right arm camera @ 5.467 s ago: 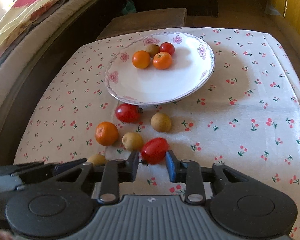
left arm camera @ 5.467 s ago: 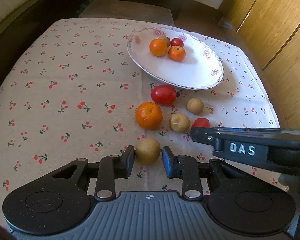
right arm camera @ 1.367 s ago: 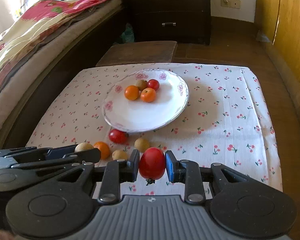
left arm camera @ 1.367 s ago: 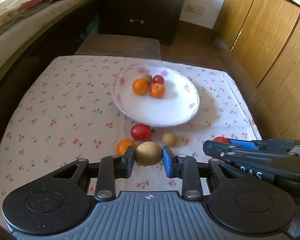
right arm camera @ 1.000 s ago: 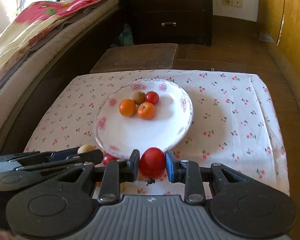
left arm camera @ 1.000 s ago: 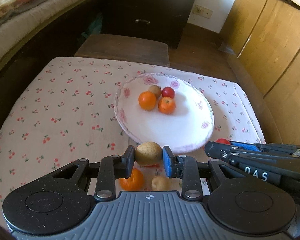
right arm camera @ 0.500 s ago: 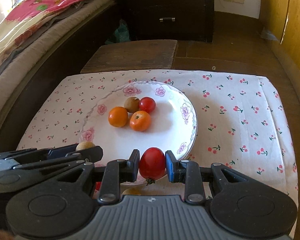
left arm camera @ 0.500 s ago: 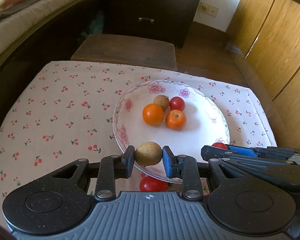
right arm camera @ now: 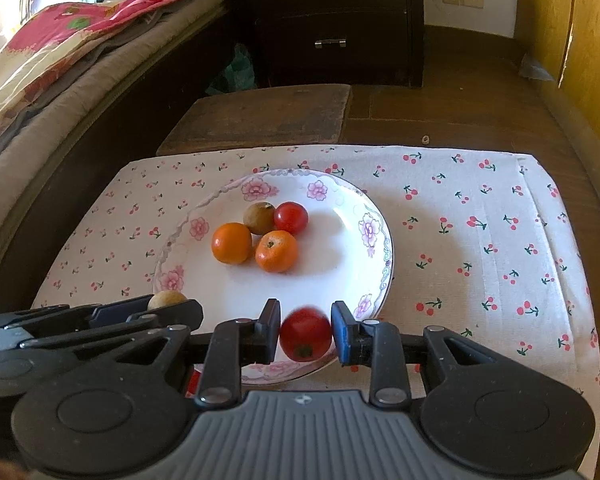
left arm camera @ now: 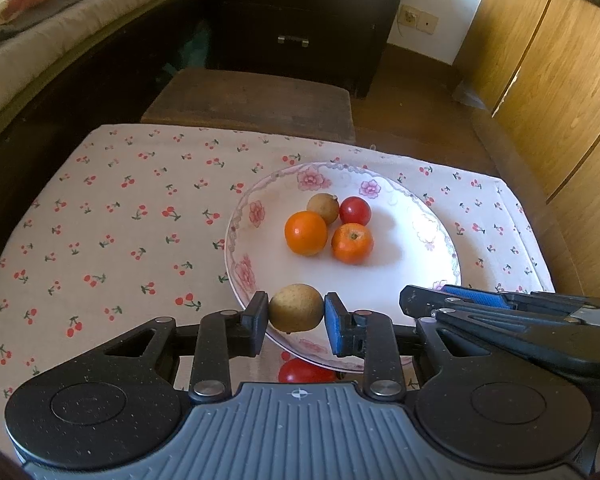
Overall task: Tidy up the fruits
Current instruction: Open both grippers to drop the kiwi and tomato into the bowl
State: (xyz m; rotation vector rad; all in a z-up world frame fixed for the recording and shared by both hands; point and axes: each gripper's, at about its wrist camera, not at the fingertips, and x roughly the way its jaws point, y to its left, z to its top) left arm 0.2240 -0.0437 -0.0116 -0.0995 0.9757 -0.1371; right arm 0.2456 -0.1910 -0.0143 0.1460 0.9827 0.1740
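Both hands have carried fruit from the cloth to the plate [left arm camera: 242, 280]: my left gripper [left arm camera: 296, 314] pinches the brown fruit [left arm camera: 296, 307] over its near rim, my right gripper [right arm camera: 305, 330] loosening around the red tomato [right arm camera: 305, 334]. No readable lettering.

Four fruits [left arm camera: 328, 228] on plate [left arm camera: 432, 240], plate on tablecloth [left arm camera: 120, 220], stool [left arm camera: 252, 98] behind

We saw a brown fruit [left arm camera: 296, 307] and a red tomato [right arm camera: 305, 333] above the near rim of the floral plate [right arm camera: 374, 236], which held four fruits.
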